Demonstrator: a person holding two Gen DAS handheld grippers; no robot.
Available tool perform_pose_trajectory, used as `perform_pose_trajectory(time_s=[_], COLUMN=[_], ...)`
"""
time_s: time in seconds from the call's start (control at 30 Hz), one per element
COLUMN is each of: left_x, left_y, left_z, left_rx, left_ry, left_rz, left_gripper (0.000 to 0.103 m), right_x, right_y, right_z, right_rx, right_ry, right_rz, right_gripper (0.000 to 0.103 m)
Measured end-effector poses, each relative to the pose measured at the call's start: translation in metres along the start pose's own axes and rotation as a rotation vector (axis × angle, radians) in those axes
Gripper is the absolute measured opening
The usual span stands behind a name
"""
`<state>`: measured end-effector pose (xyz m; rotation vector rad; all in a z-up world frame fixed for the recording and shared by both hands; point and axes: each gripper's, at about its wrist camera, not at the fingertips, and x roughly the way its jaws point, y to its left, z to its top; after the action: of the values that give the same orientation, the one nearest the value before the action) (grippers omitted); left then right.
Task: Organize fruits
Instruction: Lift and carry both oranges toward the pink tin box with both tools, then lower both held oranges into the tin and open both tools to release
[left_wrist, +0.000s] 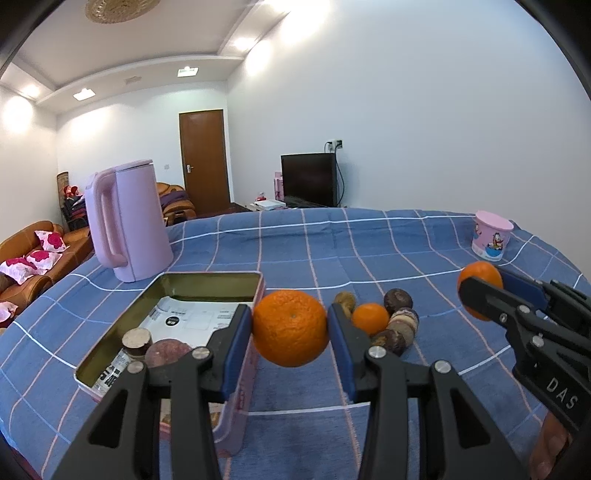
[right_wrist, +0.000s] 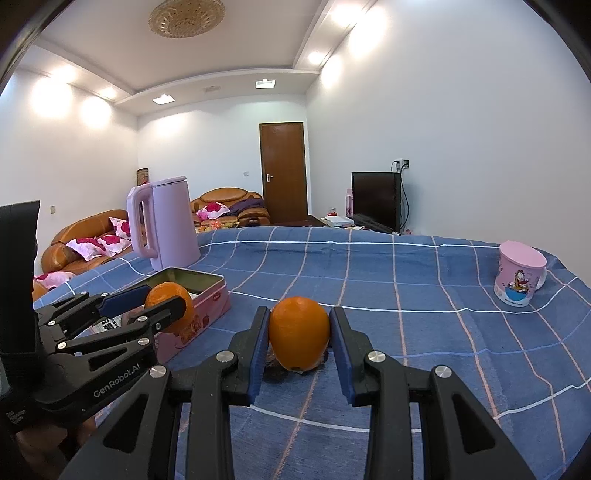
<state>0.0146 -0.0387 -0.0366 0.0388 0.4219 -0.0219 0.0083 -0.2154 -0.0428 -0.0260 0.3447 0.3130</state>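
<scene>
Left gripper (left_wrist: 290, 328) clamps mandarin (left_wrist: 290, 328); right gripper (right_wrist: 299, 334) clamps orange (right_wrist: 299, 333).

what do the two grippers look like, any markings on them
Both the left gripper and the right gripper are black angular frames with silver rivets and blue finger pads. White lettering shows along their sides: GenRobot.AI on the left, DAS on the right.

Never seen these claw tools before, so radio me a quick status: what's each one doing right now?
Left gripper shut on an orange, beside the open tin. Right gripper shut on a second orange. More fruit waits on the tablecloth. Path clear.
</scene>
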Motion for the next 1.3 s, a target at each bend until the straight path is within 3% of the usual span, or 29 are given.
perform_pose_trajectory(time_s=[0.6,1.3], left_x=[0.002,0.009], left_y=[0.039,0.121], left_z=[0.0,-0.001], left_rx=[-0.047,-0.16], left_ry=[0.027,0.068], left_rz=[0.059,0.211], left_gripper=[0.044,0.044], right_x=[0.025,0.059], right_y=[0.038,0.093], right_z=[0.011,0.021], right_rx=[-0.057,-0.134], right_ry=[0.028,0.069], right_rz=[0.076,0.178], right_gripper=[0.035,0.035])
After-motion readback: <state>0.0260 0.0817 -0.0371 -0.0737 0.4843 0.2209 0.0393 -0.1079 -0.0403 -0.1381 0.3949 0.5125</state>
